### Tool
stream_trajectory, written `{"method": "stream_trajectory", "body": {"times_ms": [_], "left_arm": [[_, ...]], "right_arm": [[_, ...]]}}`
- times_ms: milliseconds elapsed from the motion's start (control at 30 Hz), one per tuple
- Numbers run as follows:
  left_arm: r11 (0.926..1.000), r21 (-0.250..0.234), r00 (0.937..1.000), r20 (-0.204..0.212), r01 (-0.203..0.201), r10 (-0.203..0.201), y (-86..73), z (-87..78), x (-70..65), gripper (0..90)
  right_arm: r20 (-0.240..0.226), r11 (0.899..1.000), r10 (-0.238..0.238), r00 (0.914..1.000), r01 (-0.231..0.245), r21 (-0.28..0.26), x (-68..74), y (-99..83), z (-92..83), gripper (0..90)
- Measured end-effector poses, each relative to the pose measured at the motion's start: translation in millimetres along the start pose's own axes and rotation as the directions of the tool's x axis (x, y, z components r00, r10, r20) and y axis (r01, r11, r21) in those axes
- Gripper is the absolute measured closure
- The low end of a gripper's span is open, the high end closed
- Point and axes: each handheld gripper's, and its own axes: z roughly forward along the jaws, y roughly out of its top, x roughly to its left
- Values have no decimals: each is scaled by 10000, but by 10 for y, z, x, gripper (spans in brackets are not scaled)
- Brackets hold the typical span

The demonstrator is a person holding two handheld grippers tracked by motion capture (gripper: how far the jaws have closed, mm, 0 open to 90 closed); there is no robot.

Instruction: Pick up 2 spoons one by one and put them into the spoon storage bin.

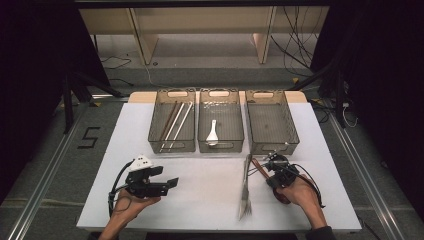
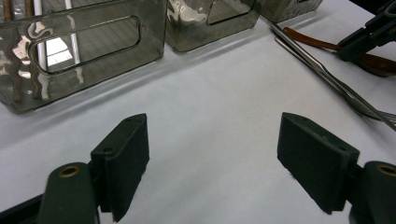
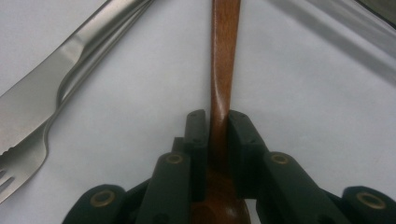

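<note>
My right gripper (image 3: 216, 121) is shut on the handle of a brown wooden spoon (image 3: 224, 56) that lies on the white table. In the high view this gripper (image 1: 270, 167) sits at the right front, below the right-hand bin, with the wooden spoon (image 1: 257, 165) running under it. A steel knife and fork (image 1: 245, 185) lie side by side just left of it; the knife (image 3: 42, 102) is apart from the jaws. My left gripper (image 1: 167, 176) rests at the left front, open, with bare table between its jaws (image 2: 212, 154).
Three grey see-through bins stand in a row at the back of the table: the left bin (image 1: 172, 150) holds several chopsticks, the middle bin (image 1: 220, 149) a white spoon (image 1: 212, 131), the right bin (image 1: 272, 149) nothing. White table surface (image 1: 200, 195) lies between the hands.
</note>
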Motion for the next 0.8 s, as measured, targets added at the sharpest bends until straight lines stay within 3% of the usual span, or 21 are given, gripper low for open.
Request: {"method": "stream_trajectory", "body": {"times_ms": [267, 600, 800], "left_arm": [[9999, -78, 9999, -71, -79, 78, -1, -13, 7, 248], [9996, -270, 9999, -142, -20, 17, -11, -38, 19, 249], [9987, -511, 9999, -128, 24, -30, -24, -66, 26, 249]], "right_arm": [[-60, 9998, -158, 9999, 157, -97, -9, -23, -26, 812], [-47, 9962, -359, 9993, 354, -790, -50, -53, -258, 819], [-115, 9884, -553, 9984, 531, -1421, -5, -10, -411, 820]]}}
